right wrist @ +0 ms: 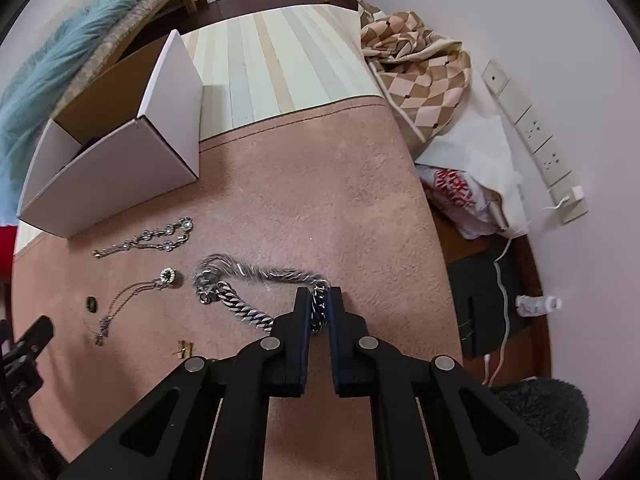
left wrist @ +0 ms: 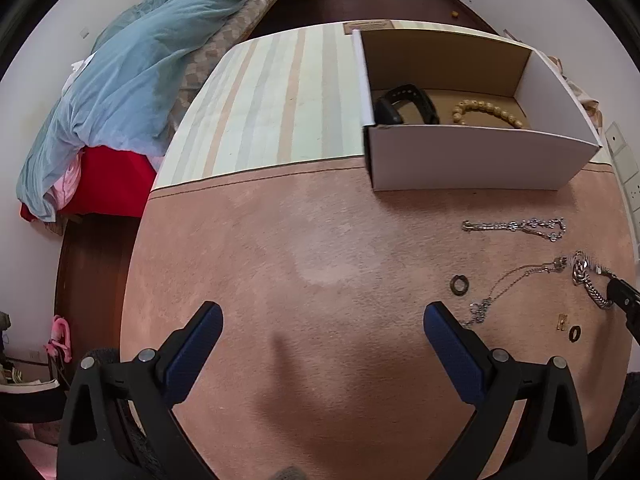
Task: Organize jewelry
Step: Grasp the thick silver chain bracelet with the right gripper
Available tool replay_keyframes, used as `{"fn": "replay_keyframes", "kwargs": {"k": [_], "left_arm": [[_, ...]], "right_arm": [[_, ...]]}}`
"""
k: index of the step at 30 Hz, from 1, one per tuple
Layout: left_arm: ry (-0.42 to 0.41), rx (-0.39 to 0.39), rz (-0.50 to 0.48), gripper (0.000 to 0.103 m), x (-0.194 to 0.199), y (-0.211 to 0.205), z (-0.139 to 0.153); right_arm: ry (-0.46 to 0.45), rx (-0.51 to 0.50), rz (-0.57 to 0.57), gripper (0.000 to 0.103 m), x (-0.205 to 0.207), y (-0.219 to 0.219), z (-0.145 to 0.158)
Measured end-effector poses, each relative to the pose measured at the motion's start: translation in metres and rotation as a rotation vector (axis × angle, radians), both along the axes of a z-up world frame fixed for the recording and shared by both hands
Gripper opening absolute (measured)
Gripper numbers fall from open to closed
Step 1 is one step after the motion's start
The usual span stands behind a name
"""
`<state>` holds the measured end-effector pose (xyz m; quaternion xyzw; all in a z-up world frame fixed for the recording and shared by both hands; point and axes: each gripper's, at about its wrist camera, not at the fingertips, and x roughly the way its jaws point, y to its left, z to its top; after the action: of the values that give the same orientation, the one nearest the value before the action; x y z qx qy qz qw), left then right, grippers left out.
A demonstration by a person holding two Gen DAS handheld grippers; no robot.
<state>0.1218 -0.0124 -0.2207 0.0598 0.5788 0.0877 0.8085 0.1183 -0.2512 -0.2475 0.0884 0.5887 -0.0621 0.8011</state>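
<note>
My right gripper point(right wrist: 319, 296) is shut on a thick silver chain bracelet point(right wrist: 244, 310), whose far loop blurs above the pink cloth; it also shows in the left wrist view point(left wrist: 592, 284). My left gripper point(left wrist: 322, 312) is open and empty over bare cloth. A white cardboard box point(left wrist: 472, 160) holds a black watch point(left wrist: 404, 106) and a beige bead bracelet point(left wrist: 486, 112). On the cloth lie a jewelled silver bracelet point(right wrist: 148, 236), a thin pendant necklace point(right wrist: 132, 294), a dark ring point(left wrist: 459, 284), a second dark ring point(left wrist: 575, 333) and a small gold piece point(right wrist: 185, 349).
The table carries a pink cloth point(left wrist: 320, 248) with a striped cloth point(left wrist: 272, 100) behind. A bed with a blue cover point(left wrist: 120, 88) lies left. A checked cloth point(right wrist: 424, 72), bags point(right wrist: 472, 196) and wall sockets point(right wrist: 536, 132) are on the right.
</note>
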Motion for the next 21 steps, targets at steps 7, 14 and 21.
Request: {"fn": "replay_keyframes", "kwargs": {"k": [7,14,21], "left_arm": [[-0.009,-0.038,-0.079,0.103,0.005,-0.03,0.004],[0.0,-0.118,-0.258,0.102,0.02,-0.09,-0.002],[0.017,-0.148,-0.371,0.08,0.029,-0.132,-0.012]], "right_arm": [[-0.081,0.032,-0.106,0.008,-0.013,-0.04,0.024],[-0.083,0.049,-0.137,0.008,-0.015,-0.056,0.022],[-0.083,0.054,-0.156,0.008,-0.017,-0.062,0.019]]}}
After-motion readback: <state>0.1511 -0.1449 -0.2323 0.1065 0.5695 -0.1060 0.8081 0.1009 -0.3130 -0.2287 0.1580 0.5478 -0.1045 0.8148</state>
